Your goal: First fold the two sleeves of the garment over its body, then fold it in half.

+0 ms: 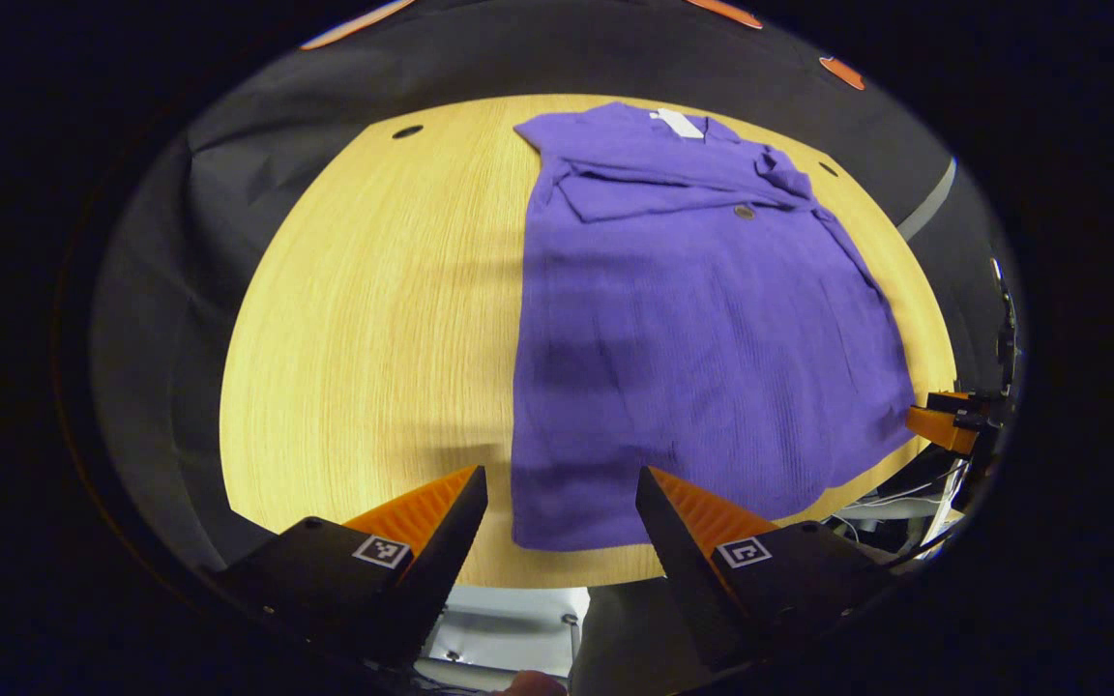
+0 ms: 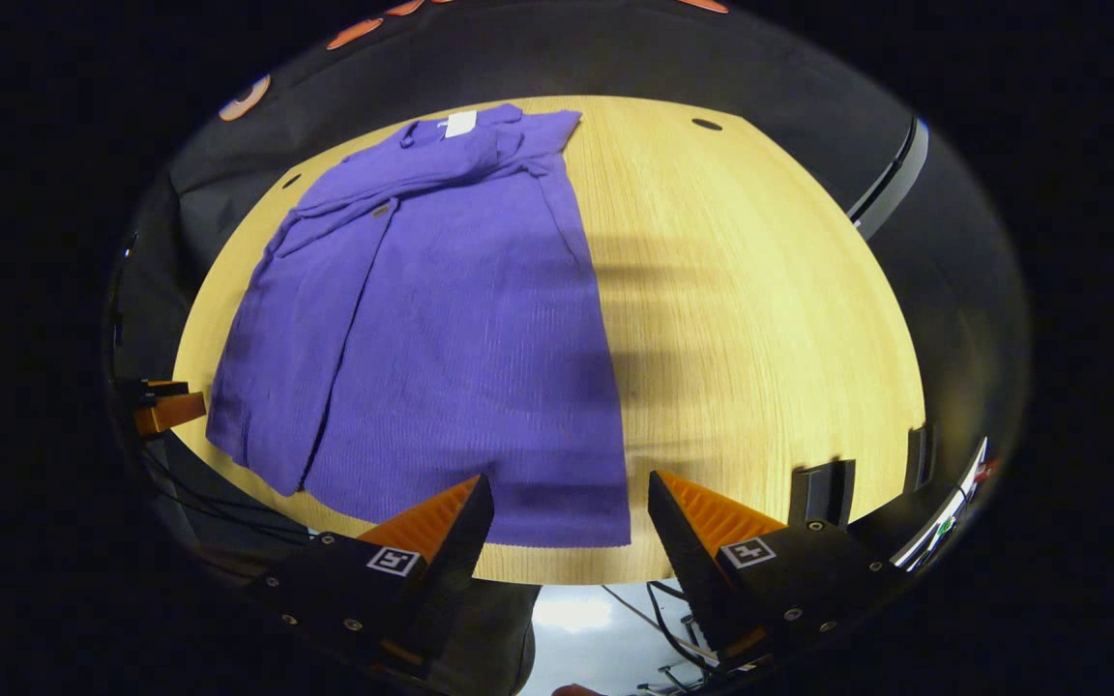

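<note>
Both grippers, left (image 1: pixel 562 483) and right (image 2: pixel 571 488), gape wide and empty at the purple shirt's (image 1: pixel 702 329) near hem, collar far at 12 o'clock on the wooden table (image 1: pixel 373 319).

Purple ribbed garment (image 1: pixel 702 329) with white neck label (image 1: pixel 680 123), pale wood-grain table (image 1: pixel 373 319), orange-and-black left gripper (image 1: pixel 562 503)

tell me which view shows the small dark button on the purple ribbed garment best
The left gripper view: the small dark button sits clear on the purple ribbed garment. In the right gripper view it is a dim speck by a fold.
</note>
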